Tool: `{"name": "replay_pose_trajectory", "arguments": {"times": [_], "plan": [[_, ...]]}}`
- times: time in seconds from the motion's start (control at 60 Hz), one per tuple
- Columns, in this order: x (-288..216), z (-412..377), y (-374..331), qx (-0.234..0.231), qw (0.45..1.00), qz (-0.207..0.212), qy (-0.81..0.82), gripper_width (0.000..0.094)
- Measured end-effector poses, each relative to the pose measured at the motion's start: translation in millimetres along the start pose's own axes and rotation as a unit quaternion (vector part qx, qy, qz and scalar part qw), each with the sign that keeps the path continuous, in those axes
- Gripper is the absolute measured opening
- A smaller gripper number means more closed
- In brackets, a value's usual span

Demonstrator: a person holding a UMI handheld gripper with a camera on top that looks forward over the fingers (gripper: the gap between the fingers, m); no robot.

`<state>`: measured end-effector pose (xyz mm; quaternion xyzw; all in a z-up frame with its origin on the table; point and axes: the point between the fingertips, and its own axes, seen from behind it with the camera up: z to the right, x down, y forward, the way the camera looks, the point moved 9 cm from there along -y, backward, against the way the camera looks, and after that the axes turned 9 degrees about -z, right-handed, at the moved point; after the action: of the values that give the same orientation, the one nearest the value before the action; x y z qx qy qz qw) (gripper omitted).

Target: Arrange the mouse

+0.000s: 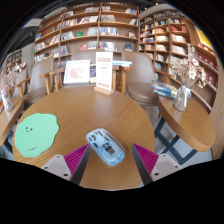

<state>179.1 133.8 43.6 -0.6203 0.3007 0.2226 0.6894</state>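
A translucent pale-blue computer mouse [105, 146] lies on the round wooden table [75, 105], between my two fingers near the table's front edge. A gap shows on either side of it, and it rests on the table. My gripper [110, 158] is open, its pink pads [75, 157] flanking the mouse. A light green mouse mat [36, 133] lies on the table to the left of the fingers.
White display cards [78, 71] and a tall sign [104, 72] stand at the table's far side. Chairs [141, 78] surround the table. A second table with a vase [183, 97] stands right. Bookshelves [95, 30] line the back.
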Motion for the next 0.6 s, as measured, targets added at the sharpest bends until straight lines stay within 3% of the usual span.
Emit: {"name": "replay_pose_trajectory", "arguments": {"times": [0.433,0.517,0.567,0.6], "plan": [[-33.4,15.1,38.6,-0.002,1.000,-0.011,0.028,0.0846],[-34.5,12.0,40.2,-0.004,1.000,-0.009,0.024,0.0706],[-35.9,10.2,40.3,-0.004,1.000,-0.008,0.018,0.0453],[-35.4,12.4,39.8,0.011,1.000,-0.011,0.017,0.0443]]}}
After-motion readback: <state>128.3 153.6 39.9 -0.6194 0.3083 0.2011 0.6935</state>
